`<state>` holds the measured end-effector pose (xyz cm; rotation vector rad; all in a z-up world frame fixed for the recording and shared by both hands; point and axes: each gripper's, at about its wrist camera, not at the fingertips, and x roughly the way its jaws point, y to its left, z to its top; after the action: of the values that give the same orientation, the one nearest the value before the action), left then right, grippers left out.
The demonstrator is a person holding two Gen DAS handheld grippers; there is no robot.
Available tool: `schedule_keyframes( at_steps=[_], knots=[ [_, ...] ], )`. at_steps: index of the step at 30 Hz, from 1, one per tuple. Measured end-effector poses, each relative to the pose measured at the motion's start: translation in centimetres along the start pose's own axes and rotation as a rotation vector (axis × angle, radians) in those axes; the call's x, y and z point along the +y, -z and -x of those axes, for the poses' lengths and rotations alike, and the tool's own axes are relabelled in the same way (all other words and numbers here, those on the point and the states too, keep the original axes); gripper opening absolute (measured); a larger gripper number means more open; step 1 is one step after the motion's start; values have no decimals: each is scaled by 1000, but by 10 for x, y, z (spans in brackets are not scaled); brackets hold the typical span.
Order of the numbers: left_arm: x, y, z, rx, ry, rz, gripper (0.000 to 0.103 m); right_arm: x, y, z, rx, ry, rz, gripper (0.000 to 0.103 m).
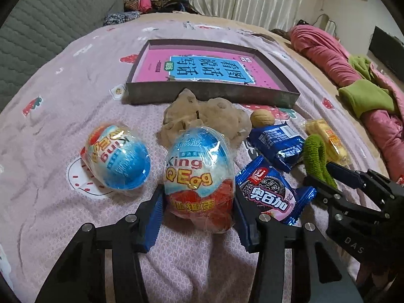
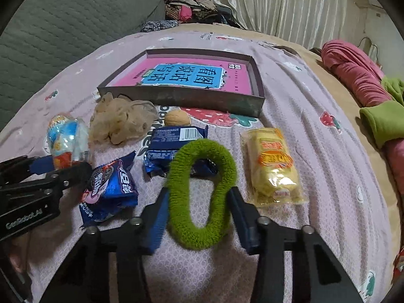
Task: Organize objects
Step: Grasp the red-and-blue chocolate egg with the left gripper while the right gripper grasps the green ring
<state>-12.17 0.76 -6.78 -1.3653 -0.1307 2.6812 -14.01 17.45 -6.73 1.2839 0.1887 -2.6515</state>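
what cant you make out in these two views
- Left wrist view: the lower end of the wrapped egg is hidden between the left gripper fingers.
- Left wrist view: the green loop is partly hidden behind the right gripper.
- Right wrist view: the blue packet is partly covered by the green loop.
- Right wrist view: the second wrapped egg cannot be identified.
- Both views: small print on the packets is too small to read.

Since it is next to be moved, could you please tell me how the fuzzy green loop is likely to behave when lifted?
The fuzzy green loop looks soft and already squeezed narrow between the right gripper pads, so it will probably flop and sag. It seems light. Its plush surface should resist slipping.
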Motion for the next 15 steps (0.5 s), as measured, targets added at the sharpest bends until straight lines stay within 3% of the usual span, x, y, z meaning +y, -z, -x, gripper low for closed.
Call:
schedule_keyframes(
  at_steps=[4,15],
  knots=[
    [4,-1,2,-10,19,19,51,-3,-2,8,-22,-48,-13,15],
    [-1,2,23,-58,29,-9,50,-2,3,26,-51,-131,-26,14]
  ],
)
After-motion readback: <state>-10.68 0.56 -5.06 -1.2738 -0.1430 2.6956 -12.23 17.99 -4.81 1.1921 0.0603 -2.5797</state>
